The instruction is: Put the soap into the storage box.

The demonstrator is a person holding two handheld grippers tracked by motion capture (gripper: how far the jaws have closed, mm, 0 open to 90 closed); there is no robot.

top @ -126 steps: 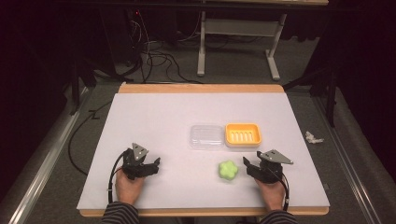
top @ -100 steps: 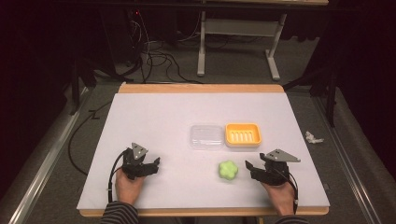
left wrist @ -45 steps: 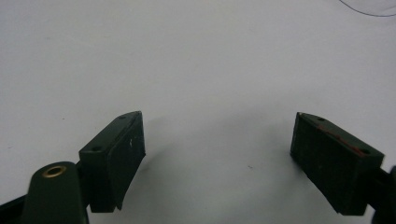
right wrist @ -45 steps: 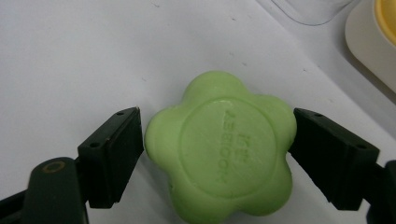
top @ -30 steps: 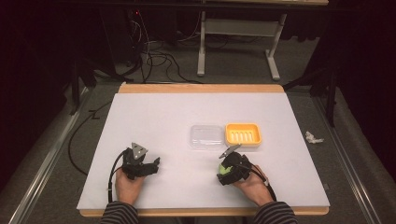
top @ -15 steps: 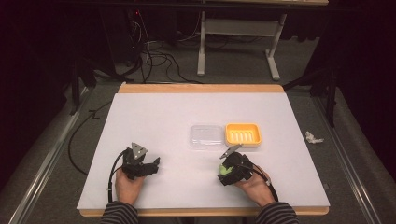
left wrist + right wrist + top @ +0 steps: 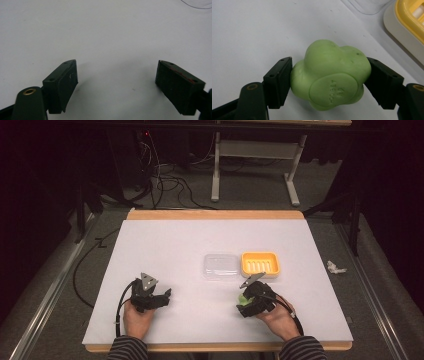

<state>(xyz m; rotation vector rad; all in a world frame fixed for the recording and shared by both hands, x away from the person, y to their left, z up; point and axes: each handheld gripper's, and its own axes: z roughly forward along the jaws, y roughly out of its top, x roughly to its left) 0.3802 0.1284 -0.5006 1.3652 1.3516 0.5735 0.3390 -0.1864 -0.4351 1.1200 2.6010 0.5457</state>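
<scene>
Between my right gripper's (image 7: 329, 82) jaws sits the green lump (image 7: 330, 75), clamped for lifting; tray (image 7: 260, 264) at one o'clock; left gripper (image 7: 117, 85) idles, jaws released.

Light green lobed soap bar (image 7: 332, 77), orange-yellow soap dish (image 7: 260, 264), clear lid (image 7: 221, 266), white table (image 7: 165, 245), black-and-grey striped sleeves (image 7: 127, 351), black left gripper (image 7: 159, 299)

High view looks down overhead; gripper views skim the shared table (image 7: 200, 250) (very close).
</scene>
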